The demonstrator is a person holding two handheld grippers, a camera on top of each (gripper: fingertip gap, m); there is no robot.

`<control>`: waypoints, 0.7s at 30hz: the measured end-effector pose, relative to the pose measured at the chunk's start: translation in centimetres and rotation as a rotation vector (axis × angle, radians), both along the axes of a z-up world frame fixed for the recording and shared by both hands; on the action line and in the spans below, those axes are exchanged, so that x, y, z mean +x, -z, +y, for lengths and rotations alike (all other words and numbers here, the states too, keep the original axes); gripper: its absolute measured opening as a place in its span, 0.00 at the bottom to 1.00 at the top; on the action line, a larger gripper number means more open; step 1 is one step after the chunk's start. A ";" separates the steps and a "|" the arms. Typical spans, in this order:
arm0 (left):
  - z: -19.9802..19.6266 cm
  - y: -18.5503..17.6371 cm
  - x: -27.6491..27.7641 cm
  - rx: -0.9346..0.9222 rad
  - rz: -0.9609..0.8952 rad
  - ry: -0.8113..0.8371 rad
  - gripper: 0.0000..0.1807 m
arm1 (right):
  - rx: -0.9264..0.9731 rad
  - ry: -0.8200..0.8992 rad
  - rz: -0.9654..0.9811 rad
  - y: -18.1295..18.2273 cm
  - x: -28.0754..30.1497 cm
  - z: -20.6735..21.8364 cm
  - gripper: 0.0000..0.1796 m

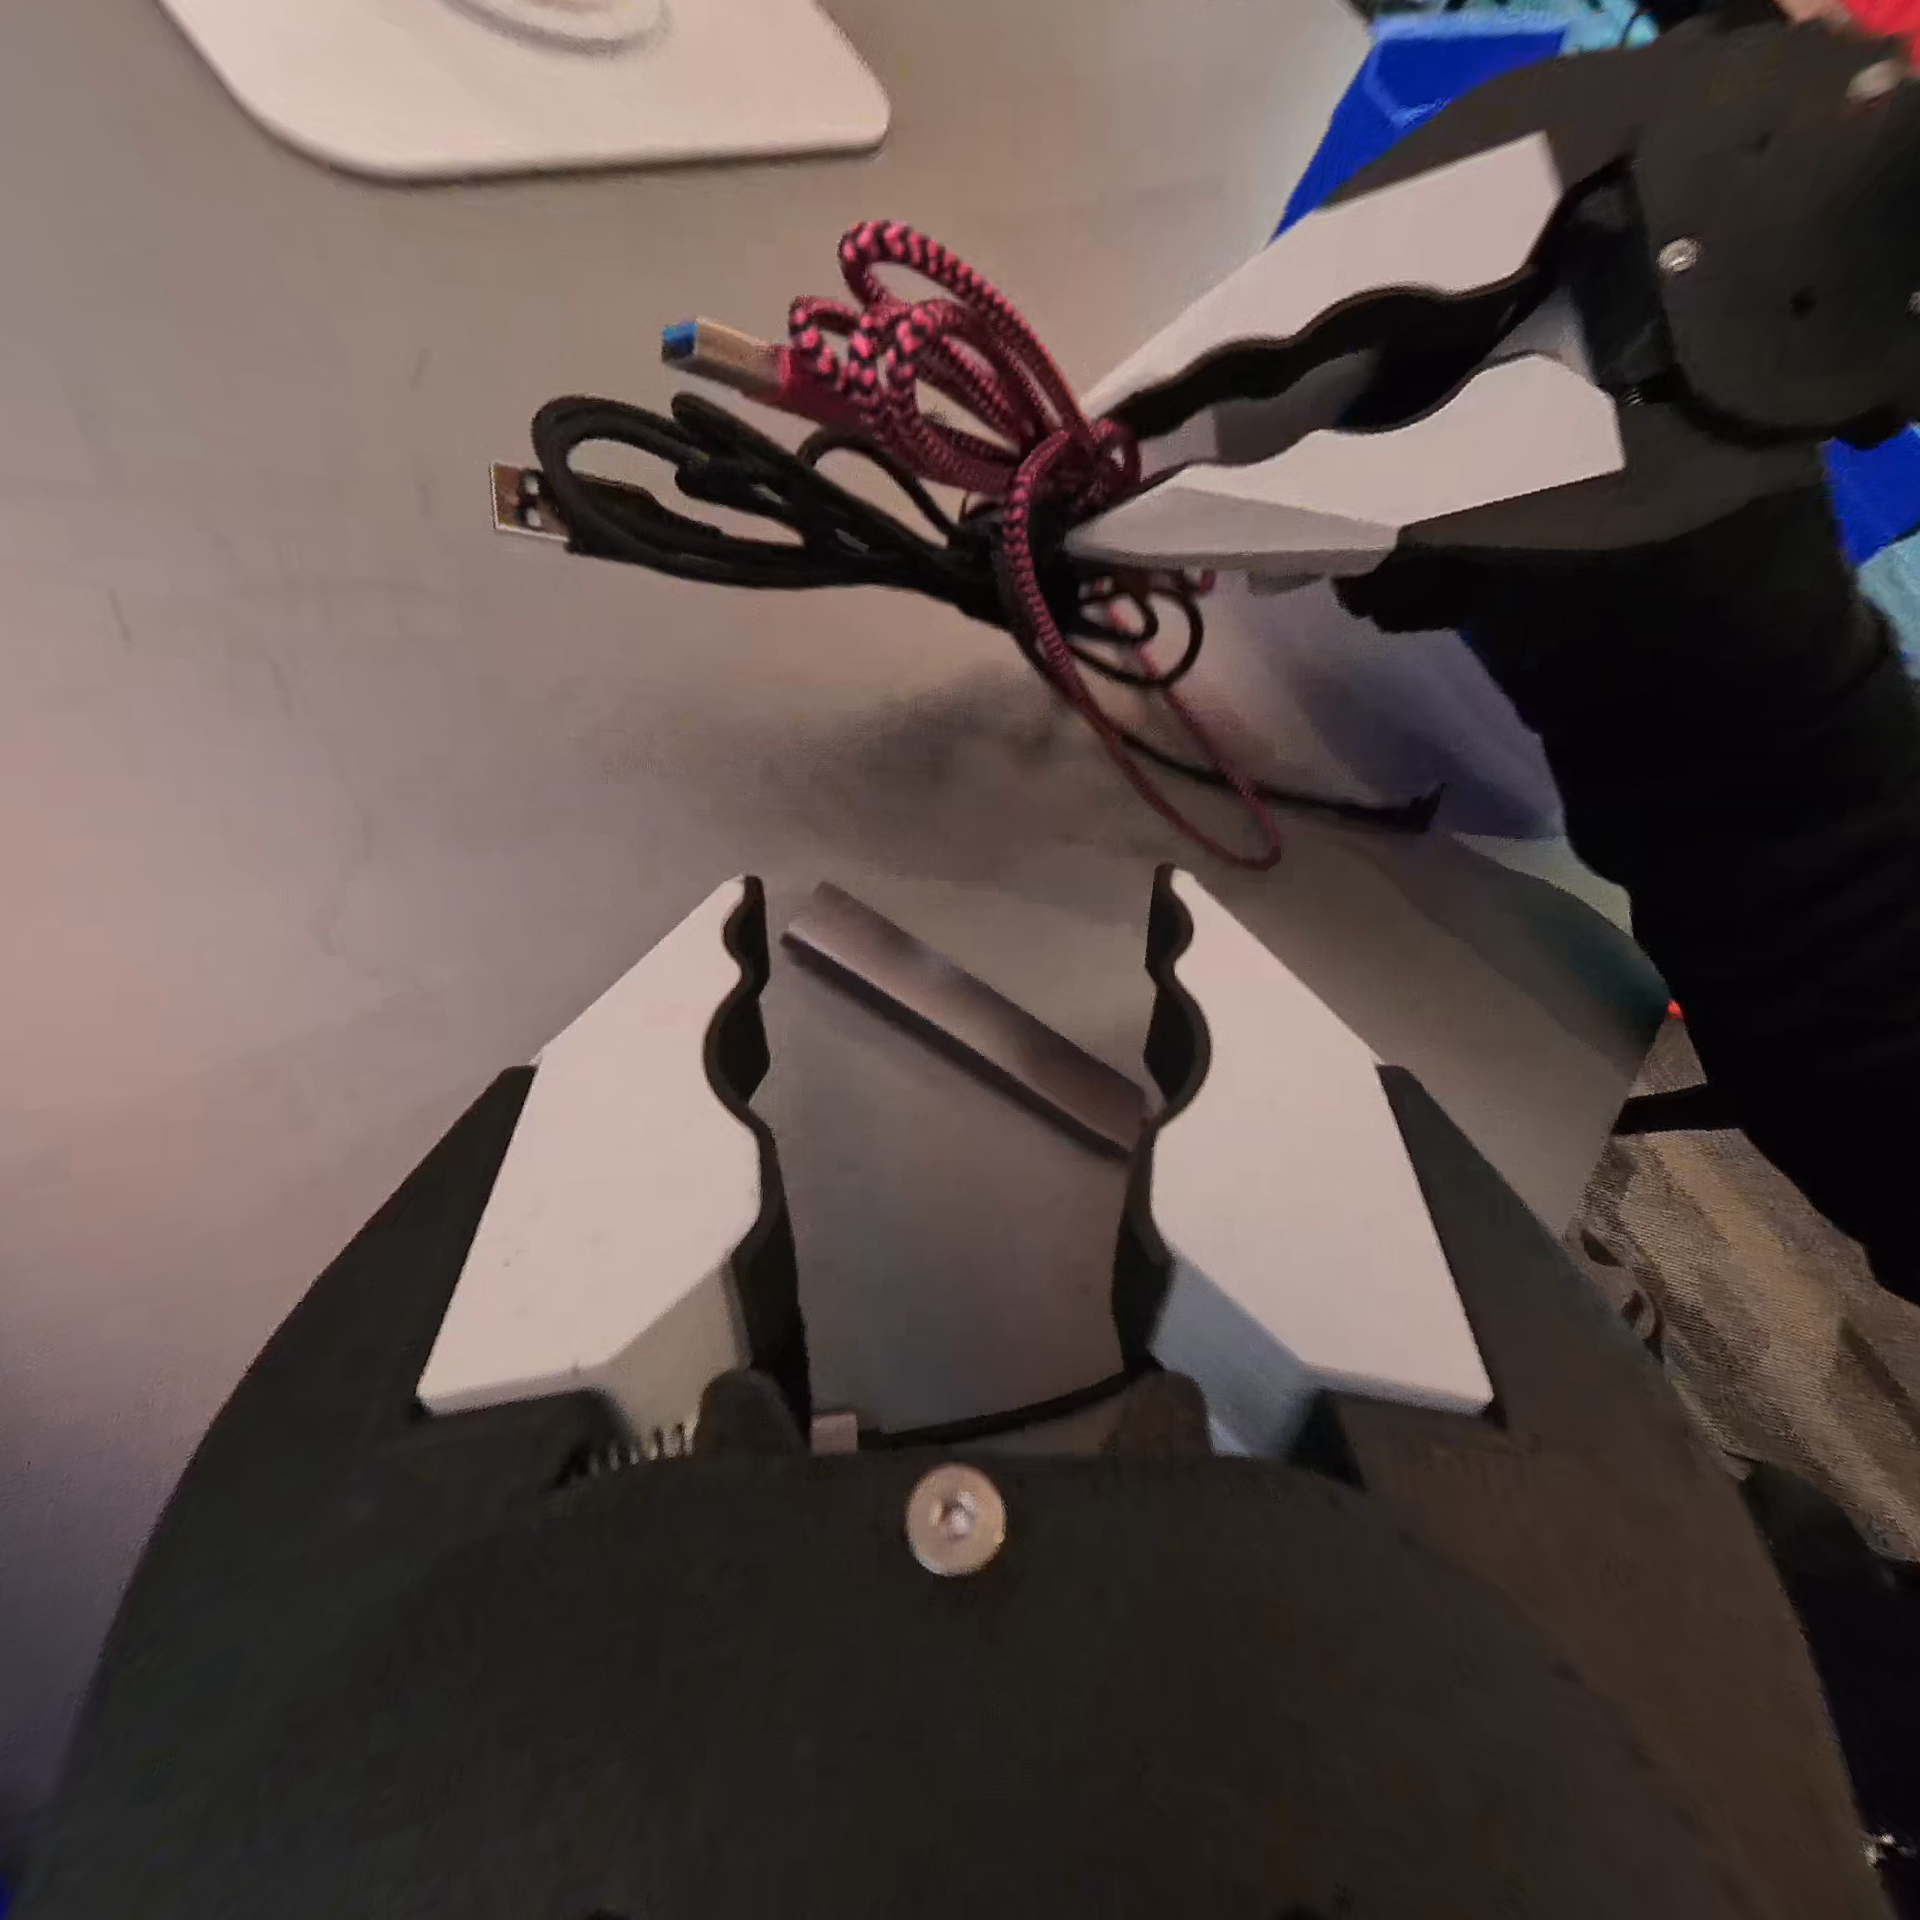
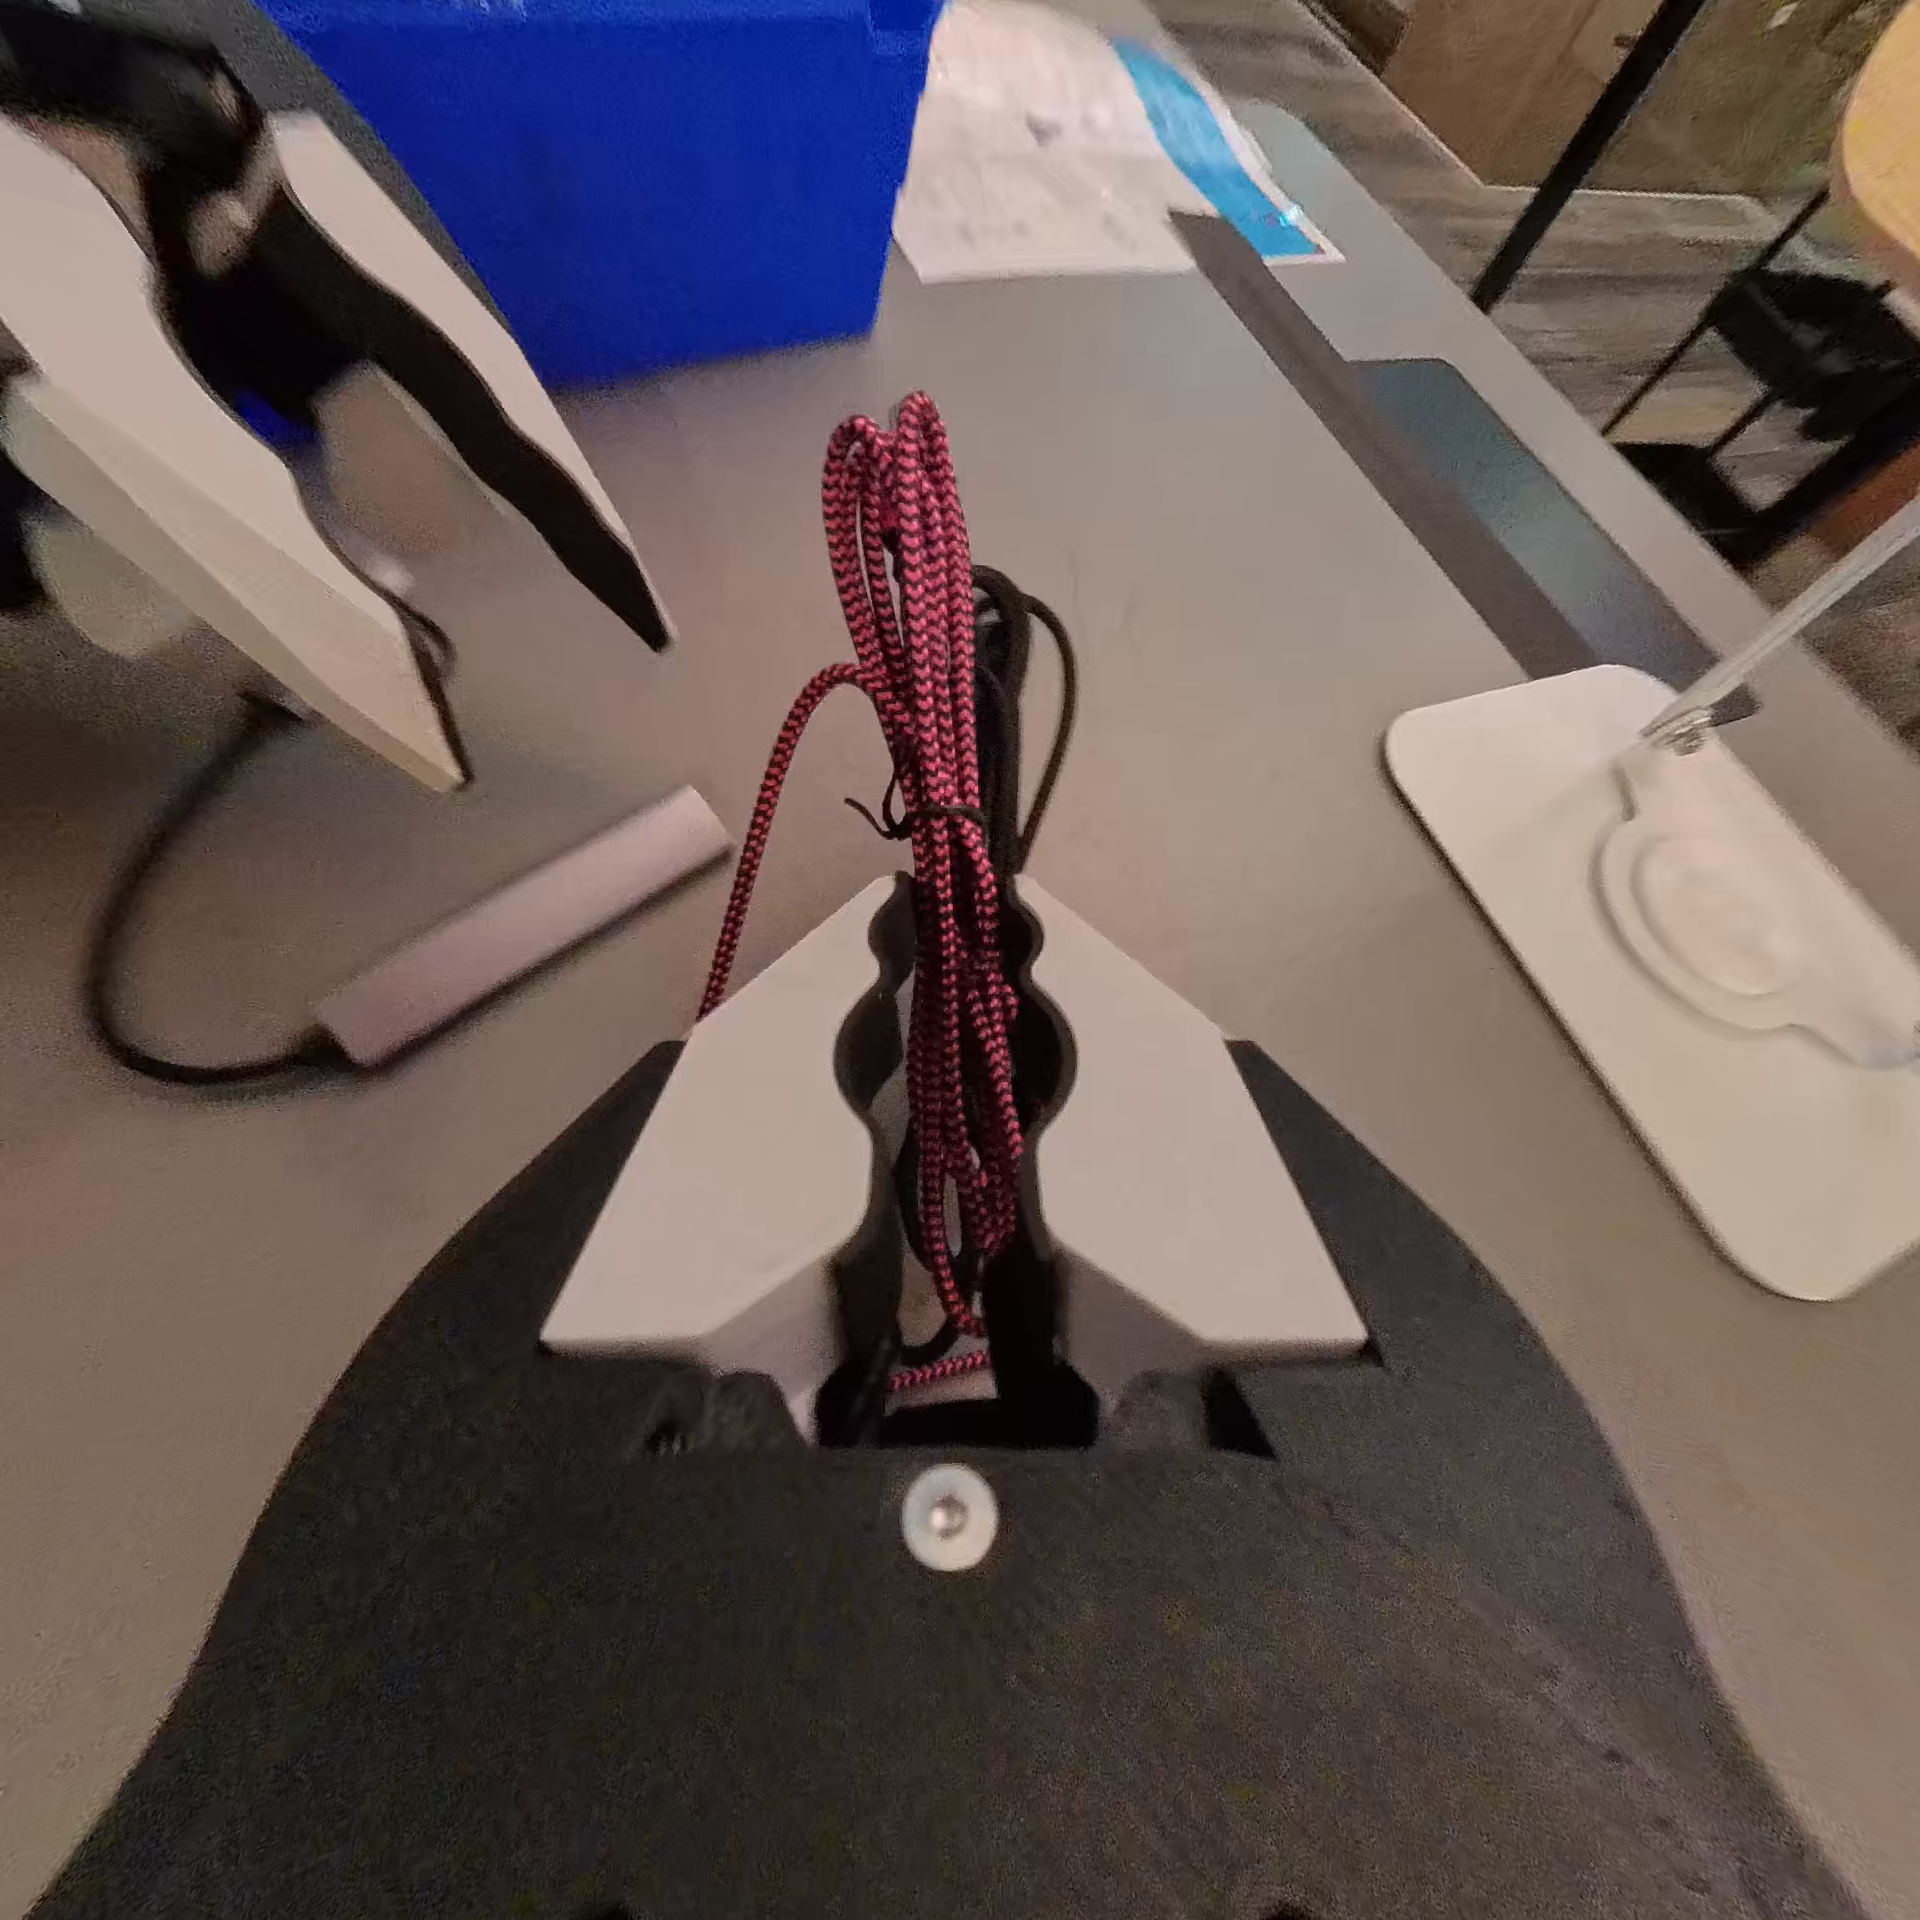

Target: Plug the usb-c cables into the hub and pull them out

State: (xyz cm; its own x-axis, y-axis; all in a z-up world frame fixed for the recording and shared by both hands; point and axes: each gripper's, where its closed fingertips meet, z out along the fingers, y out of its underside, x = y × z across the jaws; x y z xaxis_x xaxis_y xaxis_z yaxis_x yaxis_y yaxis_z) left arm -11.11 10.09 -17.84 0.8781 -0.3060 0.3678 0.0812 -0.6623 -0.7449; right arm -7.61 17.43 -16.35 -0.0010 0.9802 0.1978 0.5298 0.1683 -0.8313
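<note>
My right gripper (image 2: 956,883) is shut on a bundle of coiled cables and holds it above the grey table. The bundle has a red-and-black braided cable (image 2: 935,727) and a black cable (image 2: 1023,665), tied together. In the left wrist view the same bundle (image 1: 883,457) hangs from the right gripper (image 1: 1081,488), with its plug ends pointing left. My left gripper (image 1: 956,894) is open and empty, just above the grey hub (image 1: 966,1008). The hub (image 2: 530,925) lies flat on the table with its black lead (image 2: 135,935) curling left. The left gripper (image 2: 561,707) hovers over it.
A white flat lamp base (image 2: 1683,966) stands at the right; it also shows in the left wrist view (image 1: 540,83). A blue bin (image 2: 644,177) and papers (image 2: 1039,166) sit at the back. The table edge (image 2: 1455,468) runs along the right, with the floor beyond. There is about 9 centimetres between the tips of the two grippers.
</note>
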 end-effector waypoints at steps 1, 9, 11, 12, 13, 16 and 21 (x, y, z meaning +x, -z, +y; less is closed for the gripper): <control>0.2 -0.9 0.2 0.035 0.008 0.007 0.40 | -0.057 -0.002 0.039 -0.5 0.2 -0.2 0.07; 2.2 -4.9 4.0 0.102 -0.007 0.132 0.32 | -0.172 0.007 0.175 -3.0 1.3 -0.9 0.06; 3.5 -4.7 3.9 0.112 -0.034 0.096 0.29 | -0.143 0.004 0.163 -2.8 1.2 -1.1 0.05; 4.0 -4.5 3.7 0.108 -0.052 0.079 0.29 | -0.125 0.001 0.154 -2.6 1.2 -1.3 0.05; 4.4 -4.3 3.9 0.098 -0.096 0.085 0.29 | -0.113 -0.005 0.151 -2.5 1.1 -1.5 0.05; 5.4 -4.8 4.2 0.096 -0.324 0.075 0.23 | -0.096 -0.011 0.134 -1.9 1.0 -1.9 0.05; 6.6 -4.6 3.3 0.087 -0.496 0.047 0.08 | -0.034 -0.014 0.106 -0.9 0.7 -1.8 0.06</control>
State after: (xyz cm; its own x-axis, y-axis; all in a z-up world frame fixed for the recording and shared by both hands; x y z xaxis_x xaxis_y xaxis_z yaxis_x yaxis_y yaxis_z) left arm -7.82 16.69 -13.28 0.5886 -0.3894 0.7085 0.4106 -0.6110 -0.6769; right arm -6.91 15.67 -15.46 0.0044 0.9864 0.1645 0.4360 0.1461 -0.8880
